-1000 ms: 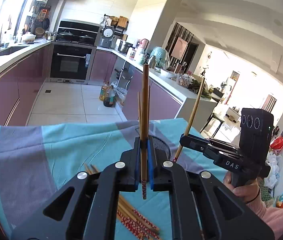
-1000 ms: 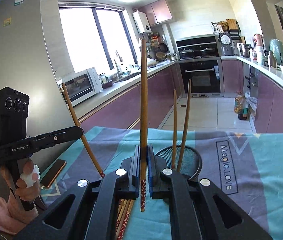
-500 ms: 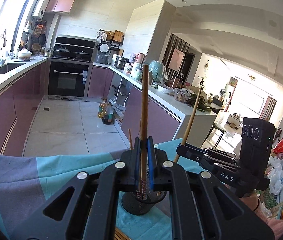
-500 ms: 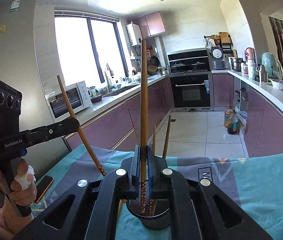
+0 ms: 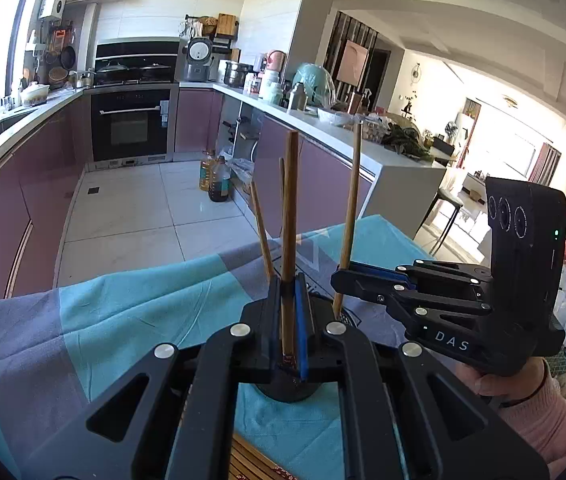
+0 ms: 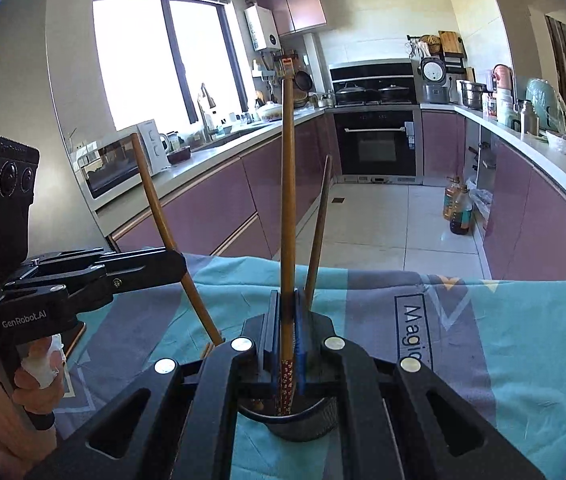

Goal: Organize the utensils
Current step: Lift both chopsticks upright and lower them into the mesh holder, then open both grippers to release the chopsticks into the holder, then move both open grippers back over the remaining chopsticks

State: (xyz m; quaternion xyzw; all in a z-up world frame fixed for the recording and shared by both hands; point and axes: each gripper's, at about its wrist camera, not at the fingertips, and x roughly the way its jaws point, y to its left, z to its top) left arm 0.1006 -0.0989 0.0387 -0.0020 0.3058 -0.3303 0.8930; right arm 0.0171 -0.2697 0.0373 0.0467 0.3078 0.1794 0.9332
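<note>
Bamboo chopsticks, one in each claw, both upright over the black mesh holder (image 6: 297,420) that stands on the teal and grey cloth (image 6: 503,360) covering the counter. In my right wrist view the right claw (image 6: 288,344) is clamped tight on its chopstick (image 6: 288,200), patterned red tip pointing down and just inside the holder's rim. In the left wrist view the left claw (image 5: 288,320) is likewise closed hard on a chopstick (image 5: 289,220) whose tip sits at the mouth of the same holder (image 5: 287,392). Two more sticks already lean in the cup, one (image 6: 317,236) slanting off to the right in the right view.

What worries me is crowding. Both claws converge on one small opening, the left claw (image 6: 179,266) coming in from the left in the right view, and I judge they could knock each other or the rim. The cup looks light, so a sideways push from either stick might tip it and spill what is already inside. If I let go while a stick is tilted, it may catch on the leaning ones or bounce out onto the cloth. The loose cloth could also slide under the holder. More chopsticks (image 5: 251,464) lie near the bottom edge of the left view, so I would rather drop one stick at a time.
</note>
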